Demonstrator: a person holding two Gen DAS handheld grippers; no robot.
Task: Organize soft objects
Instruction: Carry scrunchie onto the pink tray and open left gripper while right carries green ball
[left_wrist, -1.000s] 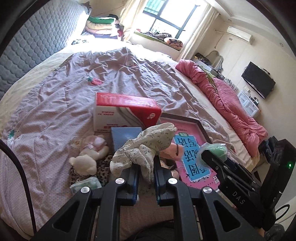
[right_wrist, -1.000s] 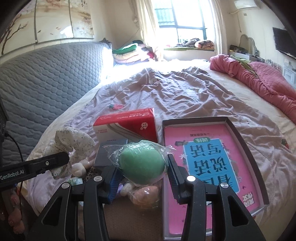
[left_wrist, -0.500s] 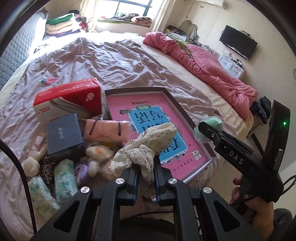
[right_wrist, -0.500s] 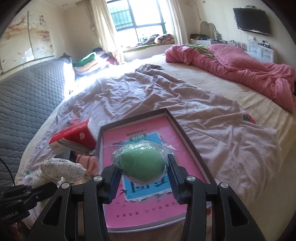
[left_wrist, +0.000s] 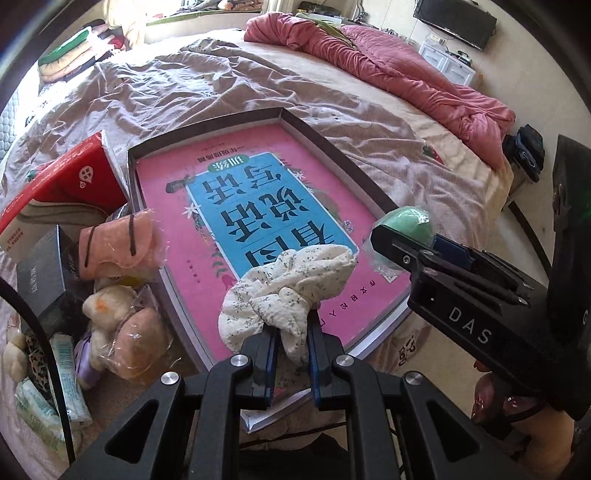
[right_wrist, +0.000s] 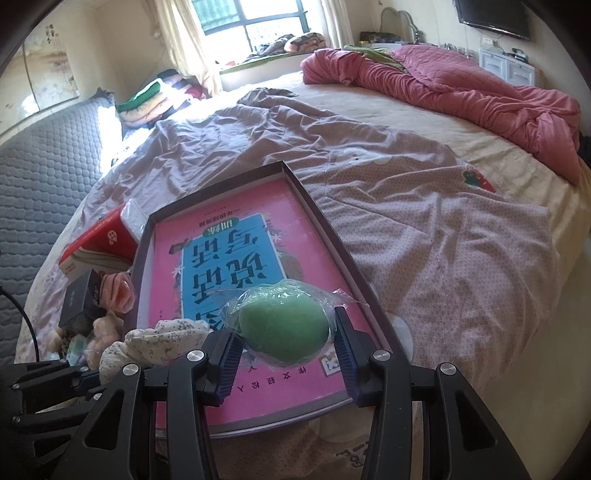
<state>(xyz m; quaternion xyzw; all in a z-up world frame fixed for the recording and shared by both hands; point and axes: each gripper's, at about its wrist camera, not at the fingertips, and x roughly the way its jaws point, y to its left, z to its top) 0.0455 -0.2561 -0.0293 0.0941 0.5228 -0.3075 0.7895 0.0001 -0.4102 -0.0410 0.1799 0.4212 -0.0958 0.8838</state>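
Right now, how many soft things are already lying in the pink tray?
0. The floral cloth is clamped in the left gripper above the tray; the wrapped green ball is in the right gripper over it. Nothing seems hidden.

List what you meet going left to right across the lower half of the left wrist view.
Tissue packs → dark box → wrapped plush toys → floral fabric shut in the left claw → green ball in the right claw.
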